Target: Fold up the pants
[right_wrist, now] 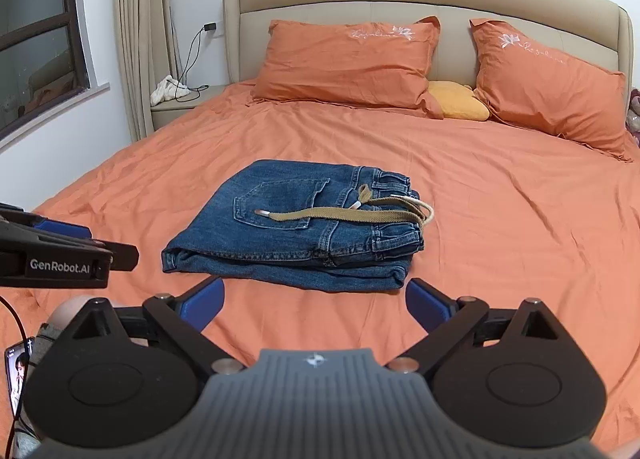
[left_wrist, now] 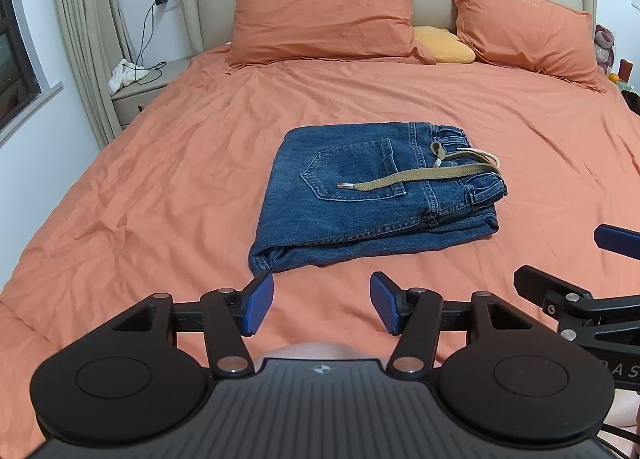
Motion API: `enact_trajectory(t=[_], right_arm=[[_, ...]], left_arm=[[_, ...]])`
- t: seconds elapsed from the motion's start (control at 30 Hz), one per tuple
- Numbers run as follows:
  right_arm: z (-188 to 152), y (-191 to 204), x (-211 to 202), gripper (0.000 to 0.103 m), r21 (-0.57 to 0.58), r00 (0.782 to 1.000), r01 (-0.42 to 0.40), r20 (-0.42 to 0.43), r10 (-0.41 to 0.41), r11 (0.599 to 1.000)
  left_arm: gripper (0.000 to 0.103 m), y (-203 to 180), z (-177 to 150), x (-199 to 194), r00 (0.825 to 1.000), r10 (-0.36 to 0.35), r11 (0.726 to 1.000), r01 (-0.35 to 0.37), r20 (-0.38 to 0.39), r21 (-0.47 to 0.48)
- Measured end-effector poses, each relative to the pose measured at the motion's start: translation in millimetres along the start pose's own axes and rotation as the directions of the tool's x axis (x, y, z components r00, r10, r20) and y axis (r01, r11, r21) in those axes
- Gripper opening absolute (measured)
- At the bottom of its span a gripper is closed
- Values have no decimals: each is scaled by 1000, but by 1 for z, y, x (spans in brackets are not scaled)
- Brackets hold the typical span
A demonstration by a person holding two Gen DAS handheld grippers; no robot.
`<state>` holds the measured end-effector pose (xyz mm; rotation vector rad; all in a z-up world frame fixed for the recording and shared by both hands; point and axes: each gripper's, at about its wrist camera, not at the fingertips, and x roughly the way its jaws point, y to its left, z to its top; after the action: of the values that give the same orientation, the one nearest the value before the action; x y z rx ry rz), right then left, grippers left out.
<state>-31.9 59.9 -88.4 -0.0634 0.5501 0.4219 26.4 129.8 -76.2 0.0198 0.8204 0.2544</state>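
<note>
Blue denim pants [left_wrist: 360, 195] lie folded into a thick rectangle on the orange bed, back pocket up, with a tan drawstring [left_wrist: 416, 177] lying across the top. They also show in the right wrist view [right_wrist: 304, 231]. My left gripper [left_wrist: 322, 307] is open and empty, just short of the pants' near edge. My right gripper [right_wrist: 314, 305] is open and empty, also just short of the near edge. Each gripper shows at the other view's side: the right one [left_wrist: 580, 271], the left one [right_wrist: 80, 247].
The orange bedsheet [left_wrist: 160, 179] spreads around the pants. Two orange pillows [left_wrist: 324, 19] and a yellow cushion [left_wrist: 442, 44] lie by the beige headboard. A nightstand [left_wrist: 138, 87] with a white cloth and cable stands at the left. A phone [right_wrist: 16, 375] is at the lower left.
</note>
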Motion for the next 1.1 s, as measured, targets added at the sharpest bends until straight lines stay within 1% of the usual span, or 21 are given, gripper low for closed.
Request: enact_trajectory(t=[0.73, 0.87, 1.1], right_arm=[[3, -2, -6, 96, 2, 1000, 4, 13, -4, 1000], [4, -2, -8, 96, 1, 1000, 3, 22, -3, 1000], [4, -1, -10, 96, -1, 1000, 5, 24, -5, 1000]], left_arm=[[67, -4, 0, 0, 1000, 8, 1000, -8, -3, 27], [68, -4, 0, 0, 1000, -4, 999, 4, -5, 34], [69, -2, 1, -2, 1000, -5, 999, 5, 2, 43]])
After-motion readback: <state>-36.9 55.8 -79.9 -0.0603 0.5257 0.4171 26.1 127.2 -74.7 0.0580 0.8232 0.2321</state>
